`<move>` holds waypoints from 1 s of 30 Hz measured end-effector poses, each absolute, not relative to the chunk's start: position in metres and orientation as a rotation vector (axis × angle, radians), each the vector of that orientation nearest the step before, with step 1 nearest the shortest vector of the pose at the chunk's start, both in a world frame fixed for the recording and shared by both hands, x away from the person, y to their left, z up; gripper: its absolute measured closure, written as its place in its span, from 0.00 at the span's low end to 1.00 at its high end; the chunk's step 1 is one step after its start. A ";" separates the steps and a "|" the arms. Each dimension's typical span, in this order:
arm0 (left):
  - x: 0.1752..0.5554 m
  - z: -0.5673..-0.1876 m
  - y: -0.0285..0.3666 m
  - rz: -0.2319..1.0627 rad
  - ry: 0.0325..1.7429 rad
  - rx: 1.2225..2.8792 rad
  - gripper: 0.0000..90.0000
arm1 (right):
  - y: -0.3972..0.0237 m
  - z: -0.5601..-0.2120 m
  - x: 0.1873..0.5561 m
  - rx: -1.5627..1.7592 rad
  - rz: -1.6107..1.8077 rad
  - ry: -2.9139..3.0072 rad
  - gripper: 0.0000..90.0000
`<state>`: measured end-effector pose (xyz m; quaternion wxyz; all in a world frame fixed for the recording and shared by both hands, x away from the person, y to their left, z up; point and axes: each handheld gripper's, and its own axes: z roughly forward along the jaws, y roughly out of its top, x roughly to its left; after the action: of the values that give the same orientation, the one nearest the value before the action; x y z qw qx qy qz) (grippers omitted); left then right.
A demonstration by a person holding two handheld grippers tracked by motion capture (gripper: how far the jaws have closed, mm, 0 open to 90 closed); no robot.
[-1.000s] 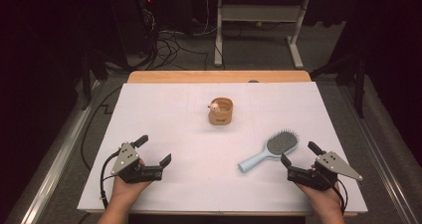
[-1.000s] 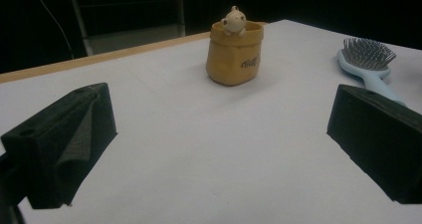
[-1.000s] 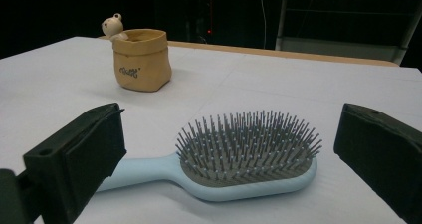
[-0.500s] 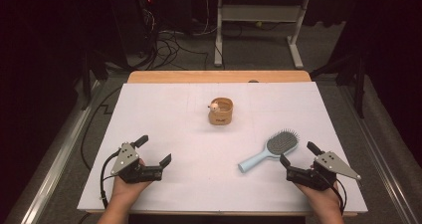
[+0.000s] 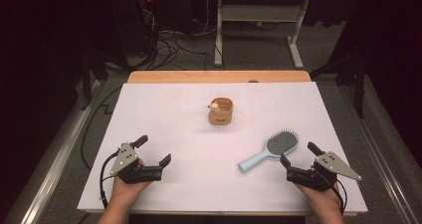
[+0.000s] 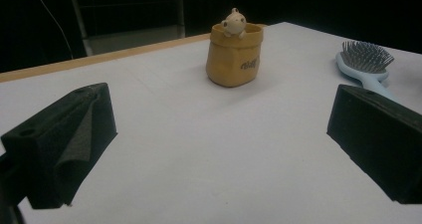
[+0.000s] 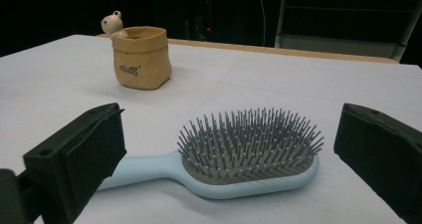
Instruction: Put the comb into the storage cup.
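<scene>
A tan sack-shaped pot [image 5: 220,111] with a small pale figure on its rim stands upright at the middle of the white table. A light blue hairbrush [image 5: 271,150] lies bristles up at the front right, its handle pointing to the front left. My right gripper [image 5: 299,154] is open just in front of the brush head; in the right gripper view the hairbrush [image 7: 249,154] lies between and beyond my right gripper [image 7: 231,122] jaws, untouched. My left gripper [image 5: 154,150] is open at the front left with nothing in it. The left gripper view faces the pot [image 6: 234,55] and the hairbrush [image 6: 366,64].
The white sheet [image 5: 164,114] covers the table, with a strip of wooden edge [image 5: 219,76] at the far side. Beyond it are floor cables [image 5: 169,45] and a white desk frame [image 5: 259,20]. A metal rail [image 5: 54,169] runs along the table's left.
</scene>
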<state>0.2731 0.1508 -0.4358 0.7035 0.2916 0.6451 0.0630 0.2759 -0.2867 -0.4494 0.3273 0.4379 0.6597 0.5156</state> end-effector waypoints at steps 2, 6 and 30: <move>0.274 -0.436 0.151 0.144 1.434 0.651 0.00 | -0.286 -0.449 0.277 1.145 1.341 1.741 0.01; 0.275 -0.436 0.150 0.145 1.435 0.653 0.00 | -0.283 -0.448 0.276 1.150 1.337 1.753 0.09; 0.276 -0.436 0.153 0.115 1.429 0.646 0.00 | -0.193 -0.452 0.296 1.018 1.269 2.101 1.00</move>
<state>0.2762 0.1527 -0.4363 0.7064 0.2908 0.6433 0.0518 0.2960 -0.1934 -0.4517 0.2395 0.3719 0.7677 0.4637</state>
